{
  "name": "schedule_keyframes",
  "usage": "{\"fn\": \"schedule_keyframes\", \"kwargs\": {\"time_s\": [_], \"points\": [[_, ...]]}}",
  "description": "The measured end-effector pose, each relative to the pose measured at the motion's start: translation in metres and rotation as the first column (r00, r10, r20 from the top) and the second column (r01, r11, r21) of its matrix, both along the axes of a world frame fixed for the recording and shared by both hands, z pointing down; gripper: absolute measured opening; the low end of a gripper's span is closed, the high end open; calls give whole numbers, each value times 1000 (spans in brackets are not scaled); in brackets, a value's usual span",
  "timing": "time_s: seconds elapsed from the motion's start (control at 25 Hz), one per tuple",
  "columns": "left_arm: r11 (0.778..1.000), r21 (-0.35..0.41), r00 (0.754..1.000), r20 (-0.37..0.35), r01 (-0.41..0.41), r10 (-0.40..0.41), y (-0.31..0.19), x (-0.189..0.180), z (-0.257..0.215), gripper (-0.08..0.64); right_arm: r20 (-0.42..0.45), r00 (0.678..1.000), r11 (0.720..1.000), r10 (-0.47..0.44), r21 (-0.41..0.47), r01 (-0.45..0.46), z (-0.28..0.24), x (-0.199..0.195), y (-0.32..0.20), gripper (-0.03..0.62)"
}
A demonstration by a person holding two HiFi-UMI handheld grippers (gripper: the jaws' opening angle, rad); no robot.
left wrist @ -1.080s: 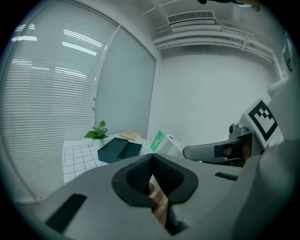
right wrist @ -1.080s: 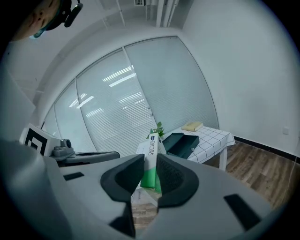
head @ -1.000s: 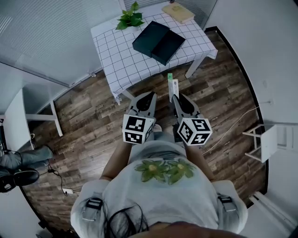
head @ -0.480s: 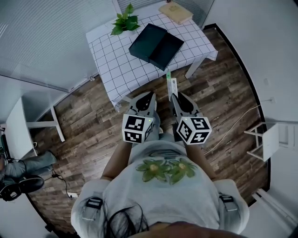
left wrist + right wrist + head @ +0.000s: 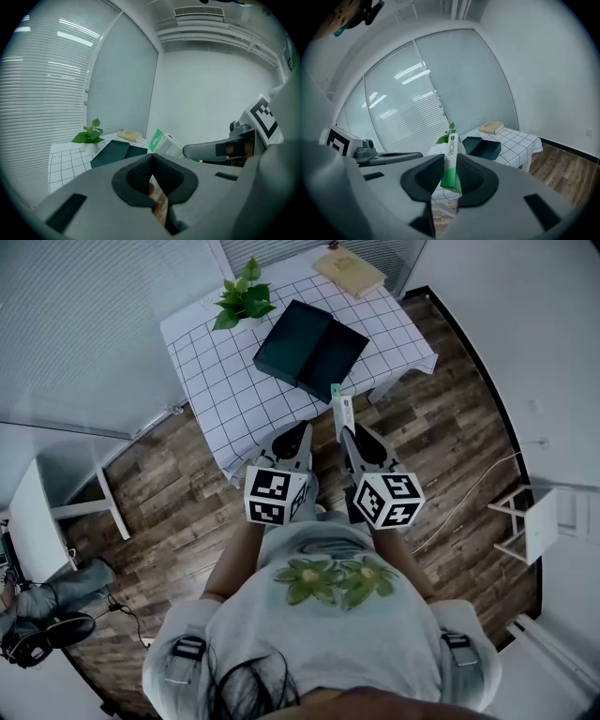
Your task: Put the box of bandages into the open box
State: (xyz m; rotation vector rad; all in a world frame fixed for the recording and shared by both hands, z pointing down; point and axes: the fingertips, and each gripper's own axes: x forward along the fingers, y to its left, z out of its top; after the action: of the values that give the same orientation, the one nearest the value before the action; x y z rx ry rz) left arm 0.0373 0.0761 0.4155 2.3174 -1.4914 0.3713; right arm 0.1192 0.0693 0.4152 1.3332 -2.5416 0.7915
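The right gripper (image 5: 356,437) is clamped on the box of bandages (image 5: 342,409), a slim white and green carton. It pinches the carton's lower end, so the rest sticks out past the tips toward 12 o'clock in the head view. In the right gripper view the two jaws press flat against the carton's sides (image 5: 451,157), and it stands nearly upright between them.

The left gripper (image 5: 296,435) is closed with nothing in it. In its own view the jaws meet at the tips, and only floor shows through the slit below. It hovers just beside the right gripper, at its 9 o'clock.

Both grippers are over the wooden floor, near the front edge of the table (image 5: 216,381) with its checked cloth. The open box (image 5: 309,348), dark and lying flat, sits on the table at about 11 o'clock from the carton, apart from it. A potted plant (image 5: 242,301) and a tan flat object (image 5: 349,270) sit farther back on the table.
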Motion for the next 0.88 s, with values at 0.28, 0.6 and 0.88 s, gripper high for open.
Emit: {"fn": "schedule_keyframes", "kwargs": {"time_s": [0.28, 0.6, 0.88], "points": [[1000, -17, 1000, -7, -23, 23, -41, -13, 1, 8, -1, 1000, 999, 29, -20, -29, 3, -13, -40, 86], [999, -19, 999, -2, -44, 44, -79, -30, 2, 8, -6, 998, 998, 64, -30, -64, 3, -27, -77, 86], [998, -17, 998, -5, -60, 60, -111, -43, 4, 8, -15, 996, 995, 89, -38, -89, 7, -36, -107, 86]]}}
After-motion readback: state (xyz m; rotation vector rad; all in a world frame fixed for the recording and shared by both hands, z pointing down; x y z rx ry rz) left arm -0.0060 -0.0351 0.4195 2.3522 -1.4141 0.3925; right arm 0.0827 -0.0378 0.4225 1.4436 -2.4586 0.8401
